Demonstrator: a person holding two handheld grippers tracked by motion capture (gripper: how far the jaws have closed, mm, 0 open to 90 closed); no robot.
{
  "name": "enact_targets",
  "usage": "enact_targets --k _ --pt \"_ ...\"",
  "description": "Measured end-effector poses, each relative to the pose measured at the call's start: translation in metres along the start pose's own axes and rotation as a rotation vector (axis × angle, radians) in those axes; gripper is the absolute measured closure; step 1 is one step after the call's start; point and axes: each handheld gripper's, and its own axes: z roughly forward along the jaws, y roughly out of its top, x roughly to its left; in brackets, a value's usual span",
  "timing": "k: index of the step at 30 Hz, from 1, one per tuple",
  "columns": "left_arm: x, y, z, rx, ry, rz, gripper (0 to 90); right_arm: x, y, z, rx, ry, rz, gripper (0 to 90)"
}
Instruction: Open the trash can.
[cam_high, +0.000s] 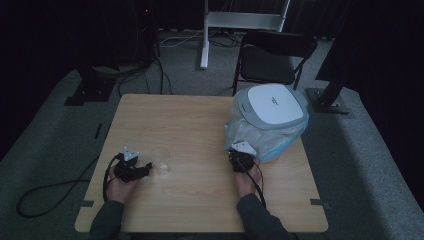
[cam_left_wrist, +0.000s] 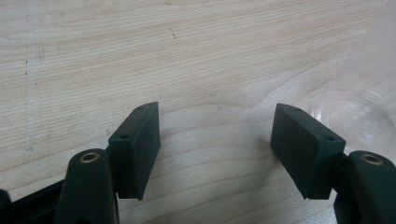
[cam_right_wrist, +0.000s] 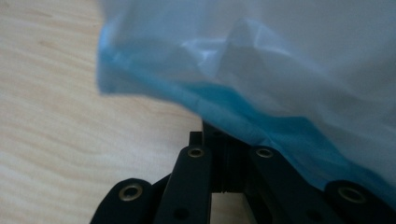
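On the wooden table (cam_high: 200, 125), my left gripper (cam_high: 146, 168) lies low at the front left, jaws pointing right toward a clear plastic cup (cam_high: 161, 160). In the left gripper view it (cam_left_wrist: 215, 135) stands open over bare wood, and the cup (cam_left_wrist: 359, 116) sits just beyond the right jaw. At the right, my right gripper (cam_high: 243, 155) meets the near edge of a translucent plastic bag (cam_high: 265, 137) with a blue rim. A white and grey appliance (cam_high: 272, 104) sits in the bag. In the right gripper view the jaws (cam_right_wrist: 223, 140) are shut together, their tips under the blue rim (cam_right_wrist: 261, 112).
A black folding chair (cam_high: 272, 55) stands behind the table's far right corner. A white frame leg (cam_high: 204, 37) and cables (cam_high: 165, 75) lie on the carpet beyond. Black stand bases (cam_high: 87, 90) flank the table. A cable (cam_high: 45, 195) trails off the left edge.
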Motion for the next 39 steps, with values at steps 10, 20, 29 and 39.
enact_targets --k 10,20,29,39 --pt "0.0 0.0 0.0 0.001 -0.001 0.003 33.8 0.002 0.003 0.012 0.016 -0.028 0.009 90.0" --pt "-0.001 0.0 0.0 -0.001 -0.002 0.001 33.8 0.001 0.003 0.014 0.031 -0.014 -0.001 90.0" --pt "-0.001 0.0 0.0 -0.001 -0.003 0.0 33.8 0.002 0.001 0.016 0.034 -0.034 -0.038 90.0" --pt "-0.002 0.0 0.0 -0.001 -0.002 0.0 33.9 0.005 0.0 0.017 0.036 -0.047 -0.074 90.0"
